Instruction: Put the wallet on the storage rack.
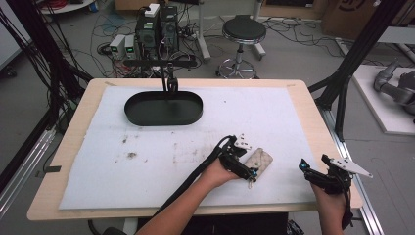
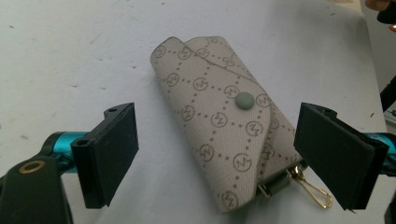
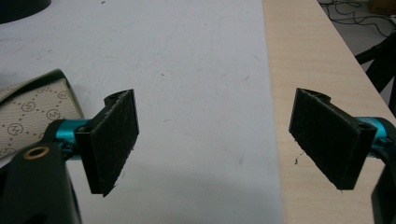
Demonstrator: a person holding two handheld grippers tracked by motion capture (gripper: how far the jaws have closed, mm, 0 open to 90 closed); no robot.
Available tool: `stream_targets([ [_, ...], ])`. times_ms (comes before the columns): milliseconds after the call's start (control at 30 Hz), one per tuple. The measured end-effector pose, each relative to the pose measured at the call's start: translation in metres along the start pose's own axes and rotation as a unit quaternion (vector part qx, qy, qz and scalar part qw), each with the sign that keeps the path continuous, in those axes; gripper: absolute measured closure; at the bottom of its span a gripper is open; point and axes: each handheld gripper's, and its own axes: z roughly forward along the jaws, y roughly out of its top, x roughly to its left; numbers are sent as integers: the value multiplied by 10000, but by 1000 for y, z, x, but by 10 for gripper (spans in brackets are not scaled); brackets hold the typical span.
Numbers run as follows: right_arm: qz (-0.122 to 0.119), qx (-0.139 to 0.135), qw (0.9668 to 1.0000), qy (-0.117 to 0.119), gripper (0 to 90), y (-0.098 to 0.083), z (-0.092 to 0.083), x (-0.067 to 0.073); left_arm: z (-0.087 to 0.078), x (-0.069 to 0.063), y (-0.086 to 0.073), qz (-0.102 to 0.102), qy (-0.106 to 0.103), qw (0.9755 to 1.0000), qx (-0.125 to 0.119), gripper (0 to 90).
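nothing is gripped yet: the left gripper (image 2: 215,154) straddles the key pouch (image 2: 219,121) wide open, the right gripper (image 3: 215,140) waits open and empty beside it.

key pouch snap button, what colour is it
Pale grey-green snap button on the beige monogram key pouch, clearest in the left gripper view.

A beige key pouch (image 2: 219,126) with tan monogram circles and dotted diamonds, a grey-green snap and a gold clip, lies on the stained white mat (image 1: 147,147); upper left, a black tray (image 1: 132,113).
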Motion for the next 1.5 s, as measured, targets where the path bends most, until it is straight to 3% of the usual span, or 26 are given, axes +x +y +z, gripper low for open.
stream_targets([
  [267, -54, 23, 10000, 6, 162, 0, 1, 2, 13, -6, -2, -94, 43, 9999, -48, 138],
  [400, -67, 18, 10000, 3, 162, 1, 2, 2, 19, -9, -2, -98, 10, 9999, 79, 138],
  [533, -62, 14, 10000, 8, 162, 1, 3, 4, 25, -12, -2, 59, 127, 9996, 255, 137],
  [667, -84, 39, 10000, 20, 162, 1, 4, 5, 27, -16, -3, 138, 245, 9992, 279, 136],
  [800, -130, 44, 9999, 31, 162, 2, 5, 6, 29, -23, -2, 484, 504, 9967, 419, 136],
  [1033, -116, 35, 9999, 34, 162, 2, 4, 6, 29, -22, -3, 430, 441, 9974, 367, 172],
  [1167, -81, 59, 9999, 25, 162, 2, 4, 6, 26, -23, -3, 470, 379, 9979, 251, 312],
  [1500, -105, 52, 9999, 31, 162, 1, 5, 5, 21, -19, -4, 428, 304, 9984, 202, 363],
])
